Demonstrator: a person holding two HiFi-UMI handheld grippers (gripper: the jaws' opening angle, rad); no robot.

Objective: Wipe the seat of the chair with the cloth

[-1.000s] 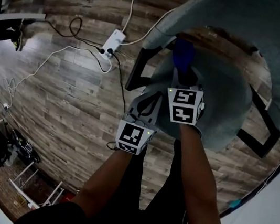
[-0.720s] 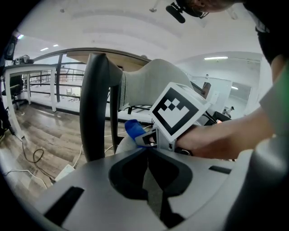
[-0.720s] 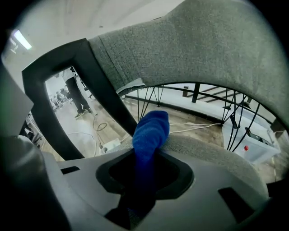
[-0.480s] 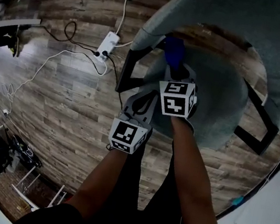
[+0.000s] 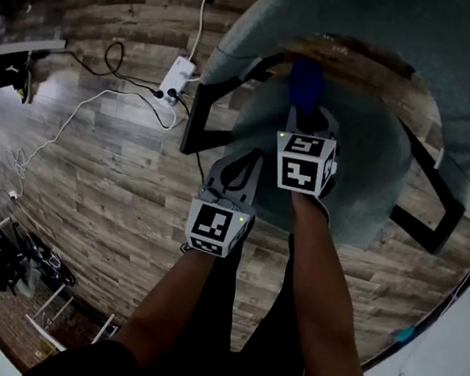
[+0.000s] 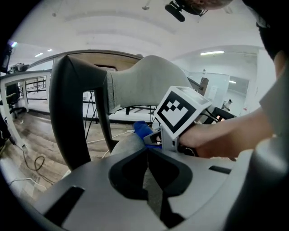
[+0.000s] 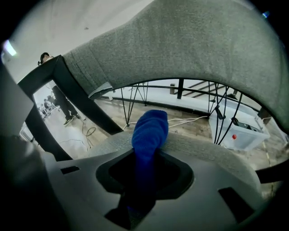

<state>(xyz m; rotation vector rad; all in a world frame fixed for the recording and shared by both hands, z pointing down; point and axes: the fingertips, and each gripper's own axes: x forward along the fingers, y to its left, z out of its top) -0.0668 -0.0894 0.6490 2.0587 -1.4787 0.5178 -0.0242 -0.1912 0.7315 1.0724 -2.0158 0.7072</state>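
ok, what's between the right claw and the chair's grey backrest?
The right claw grips the bunched blue cloth; beyond it, bare grey fabric seat. Seen in right gripper view.

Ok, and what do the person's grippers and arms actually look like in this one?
The left gripper and right gripper match. Both are light grey moulded shells with black-lined jaw openings. Each carries a white cube printed with black square markers and showing a small green light at one edge. The forearms are bare, and dark short sleeves cover the upper arms.
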